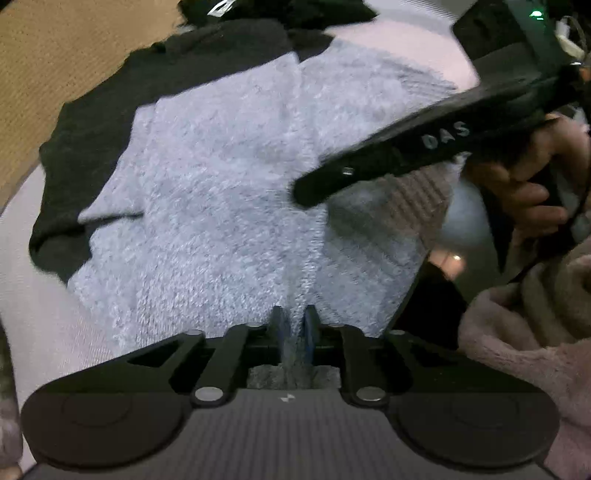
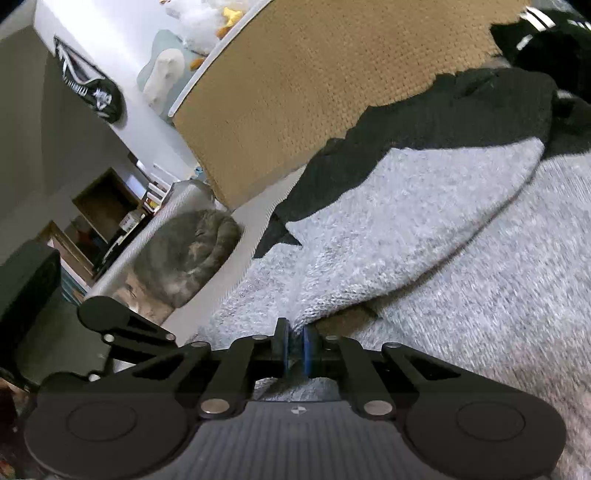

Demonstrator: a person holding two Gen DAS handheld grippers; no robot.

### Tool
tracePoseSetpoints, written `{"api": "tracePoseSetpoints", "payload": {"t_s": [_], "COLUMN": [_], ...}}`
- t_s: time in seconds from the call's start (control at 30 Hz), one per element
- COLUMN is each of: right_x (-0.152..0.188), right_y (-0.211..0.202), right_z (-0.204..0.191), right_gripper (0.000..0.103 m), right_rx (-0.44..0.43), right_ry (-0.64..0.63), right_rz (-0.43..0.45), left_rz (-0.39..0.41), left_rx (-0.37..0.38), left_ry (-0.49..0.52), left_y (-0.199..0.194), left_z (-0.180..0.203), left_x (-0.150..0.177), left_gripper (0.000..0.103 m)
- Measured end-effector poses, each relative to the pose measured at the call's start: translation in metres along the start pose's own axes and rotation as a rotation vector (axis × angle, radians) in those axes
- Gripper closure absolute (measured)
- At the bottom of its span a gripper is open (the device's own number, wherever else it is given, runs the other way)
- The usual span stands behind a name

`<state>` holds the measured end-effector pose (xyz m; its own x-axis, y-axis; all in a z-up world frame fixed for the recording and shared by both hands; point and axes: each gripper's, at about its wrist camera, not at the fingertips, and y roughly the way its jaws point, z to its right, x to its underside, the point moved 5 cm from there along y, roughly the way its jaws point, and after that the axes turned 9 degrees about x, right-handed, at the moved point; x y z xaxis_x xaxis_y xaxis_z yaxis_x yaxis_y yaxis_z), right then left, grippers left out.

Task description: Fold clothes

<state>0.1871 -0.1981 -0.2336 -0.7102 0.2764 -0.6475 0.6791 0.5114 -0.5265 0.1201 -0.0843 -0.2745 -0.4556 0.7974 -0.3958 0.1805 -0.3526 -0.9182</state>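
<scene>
A fuzzy light grey sweater (image 1: 221, 192) lies spread on the bed, partly over a black garment (image 1: 96, 122). My left gripper (image 1: 294, 325) is shut on the sweater's near edge, fabric pinched between its blue pads. The right gripper body crosses the left wrist view at the right, held by a hand (image 1: 524, 184). In the right wrist view my right gripper (image 2: 295, 345) is shut on a fold of the same grey sweater (image 2: 424, 229), which drapes away from the jaws, with the black garment (image 2: 424, 122) beyond it.
A tan woven mat (image 2: 303, 88) covers the bed behind the clothes. A cat (image 2: 184, 254) sleeps curled on a ledge at the left. More black clothing with white stripes (image 2: 546, 33) lies at the far right. A pink fleece sleeve (image 1: 535, 332) is at the right.
</scene>
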Motion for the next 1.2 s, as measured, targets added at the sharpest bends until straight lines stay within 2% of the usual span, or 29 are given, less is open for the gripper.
{"api": "tracePoseSetpoints", "payload": {"t_s": [0.1, 0.17, 0.33, 0.43, 0.57, 0.83, 0.93, 1.07, 1.2], "right_x": [0.006, 0.009, 0.001, -0.006, -0.009, -0.027, -0.027, -0.026, -0.027], "right_y": [-0.001, -0.005, -0.027, -0.041, -0.057, -0.085, -0.097, -0.108, -0.117], "right_z": [0.001, 0.002, 0.001, 0.006, 0.021, 0.065, 0.079, 0.090, 0.102], "right_gripper": [0.088, 0.085, 0.078, 0.071, 0.070, 0.066, 0.061, 0.060, 0.059], "right_rx": [0.050, 0.072, 0.099, 0.170, 0.273, 0.449, 0.495, 0.560, 0.604], "right_ry": [-0.030, -0.055, -0.118, -0.175, -0.211, -0.122, -0.112, -0.123, -0.105], "right_rz": [-0.034, -0.038, 0.015, 0.061, 0.086, 0.122, 0.128, 0.127, 0.126], "left_rz": [0.005, 0.027, 0.077, 0.101, 0.129, 0.157, 0.165, 0.182, 0.226], "left_rx": [-0.010, -0.052, -0.147, -0.186, -0.212, -0.214, -0.210, -0.207, -0.235], "left_ry": [-0.022, -0.039, -0.102, -0.146, -0.189, -0.241, -0.254, -0.277, -0.320], "left_y": [-0.005, -0.014, -0.031, -0.033, -0.029, -0.018, -0.013, -0.006, 0.000], "left_z": [0.000, -0.001, -0.002, -0.002, 0.002, 0.013, 0.018, 0.023, 0.027], "left_x": [0.000, -0.003, -0.016, -0.027, -0.041, -0.060, -0.066, -0.073, -0.077], "left_gripper": [0.065, 0.061, 0.061, 0.061, 0.061, 0.061, 0.061, 0.061, 0.061]}}
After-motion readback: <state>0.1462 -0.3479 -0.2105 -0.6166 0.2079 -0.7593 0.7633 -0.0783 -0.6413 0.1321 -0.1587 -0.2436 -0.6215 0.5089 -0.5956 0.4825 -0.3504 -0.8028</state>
